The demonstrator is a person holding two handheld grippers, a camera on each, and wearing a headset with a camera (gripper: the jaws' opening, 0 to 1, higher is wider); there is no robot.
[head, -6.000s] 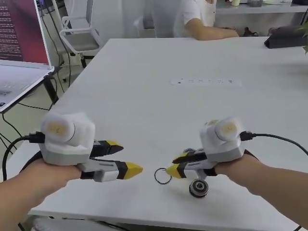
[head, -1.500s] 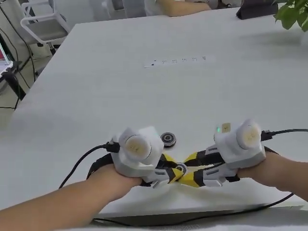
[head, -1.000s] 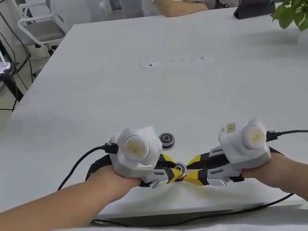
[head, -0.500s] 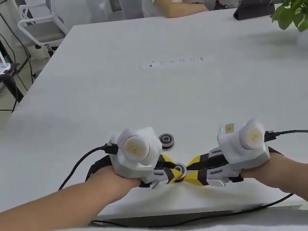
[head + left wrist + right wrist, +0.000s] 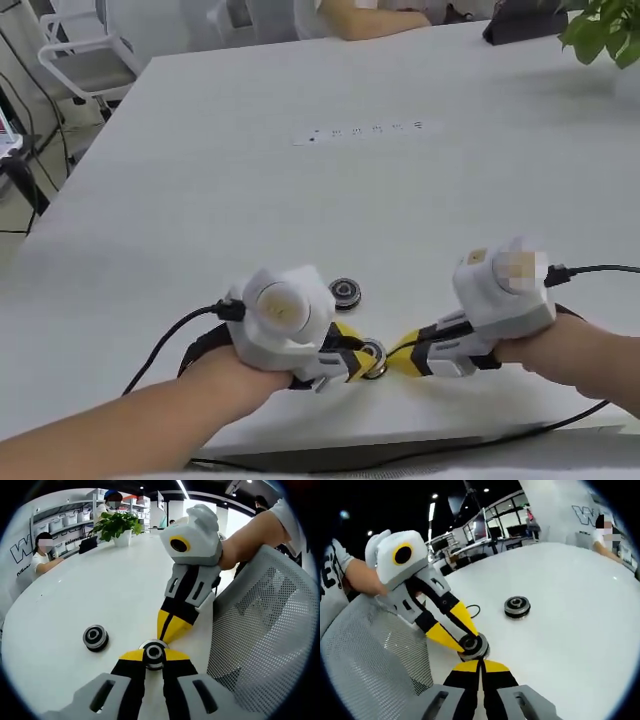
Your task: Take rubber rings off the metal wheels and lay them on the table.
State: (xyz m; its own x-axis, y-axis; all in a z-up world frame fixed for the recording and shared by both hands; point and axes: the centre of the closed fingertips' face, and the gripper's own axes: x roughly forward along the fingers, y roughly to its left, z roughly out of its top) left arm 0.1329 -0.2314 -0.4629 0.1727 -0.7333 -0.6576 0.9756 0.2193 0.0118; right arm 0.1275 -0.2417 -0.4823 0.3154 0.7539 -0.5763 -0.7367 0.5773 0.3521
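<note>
We see bright, even light on the white table (image 5: 420, 200), shadows soft and faint. Ceiling lights (image 5: 181, 487) glare in the 2 gripper views, which bend strongly at their edges.

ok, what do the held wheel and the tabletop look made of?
Held wheel: probably metal, going by the bright, shiny hub. The dark matte outer band looks like rubber, though that isn't certain.
Tabletop: smooth, plain white with a slight sheen and no grain. It is likely laminate or painted board; I can't tell which.
</note>
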